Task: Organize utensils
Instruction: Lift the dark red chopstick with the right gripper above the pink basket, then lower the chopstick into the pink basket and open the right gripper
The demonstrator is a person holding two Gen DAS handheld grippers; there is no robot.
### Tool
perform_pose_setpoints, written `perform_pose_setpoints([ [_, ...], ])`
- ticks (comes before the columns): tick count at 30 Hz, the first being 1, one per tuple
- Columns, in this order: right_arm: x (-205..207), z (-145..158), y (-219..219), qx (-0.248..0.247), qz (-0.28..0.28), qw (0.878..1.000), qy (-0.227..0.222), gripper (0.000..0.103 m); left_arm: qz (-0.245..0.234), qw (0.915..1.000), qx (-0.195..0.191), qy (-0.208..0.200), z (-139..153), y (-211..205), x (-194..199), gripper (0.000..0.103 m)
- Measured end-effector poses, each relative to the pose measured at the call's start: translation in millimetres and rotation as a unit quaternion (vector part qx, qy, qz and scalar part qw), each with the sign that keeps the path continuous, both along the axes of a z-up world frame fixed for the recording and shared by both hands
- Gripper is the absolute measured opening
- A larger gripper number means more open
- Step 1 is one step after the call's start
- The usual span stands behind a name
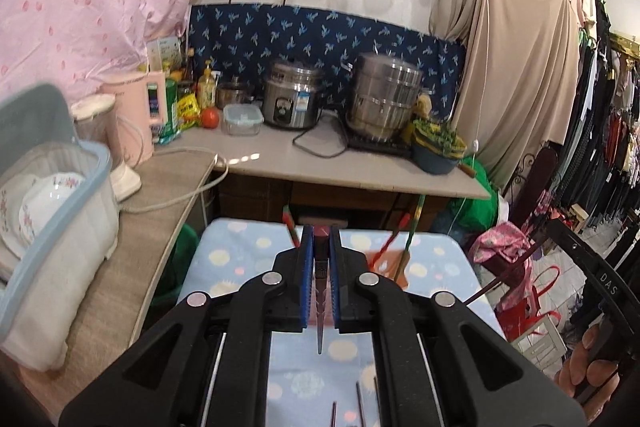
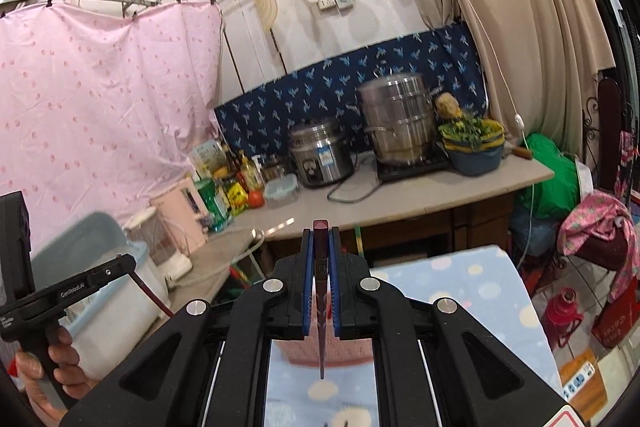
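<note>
Bg: grey kitchen counter (image 1: 280, 163) w/ steel pots, far side. Near: blue dotted cloth table (image 1: 224, 251). Left gripper (image 1: 321, 239) pinches a slim dark maroon chopstick w/ carved taper (image 1: 321, 291); right gripper (image 2: 321, 239) pinches a matching dark chopstick (image 2: 321, 307), both pointing fwd.

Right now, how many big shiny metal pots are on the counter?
2. The rice cooker stands in the middle of the counter, and the taller stacked steamer pot is to its right. A smaller pot may be half hidden behind the bottles.
</note>
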State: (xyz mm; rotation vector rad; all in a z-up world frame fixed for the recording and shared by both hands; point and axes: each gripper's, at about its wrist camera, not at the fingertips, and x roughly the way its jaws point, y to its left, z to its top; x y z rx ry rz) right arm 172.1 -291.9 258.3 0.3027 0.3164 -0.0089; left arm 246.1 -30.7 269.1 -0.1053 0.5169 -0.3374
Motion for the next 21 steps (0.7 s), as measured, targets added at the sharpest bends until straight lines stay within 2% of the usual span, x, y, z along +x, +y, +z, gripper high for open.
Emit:
perform_pose_setpoints([
  [5,38.6,20.0,1.0,-0.001,0.001,1.000,-0.025,0.007,0.006,0.9991,-0.009,-0.040,26.1,-11.2,20.5,0.007],
  [10,73.3,17.6,3.1,-0.004,0.005,1.000,-0.026,0.007,0.013,0.9980,-0.016,-0.059,33.0,-21.5,47.5,0.007],
  [21,128.0,-43.1,4.3,0.005,0.018,0.999,0.044,0.007,0.011,0.9999,0.007,-0.008,-15.5,-44.0,98.0,0.007],
])
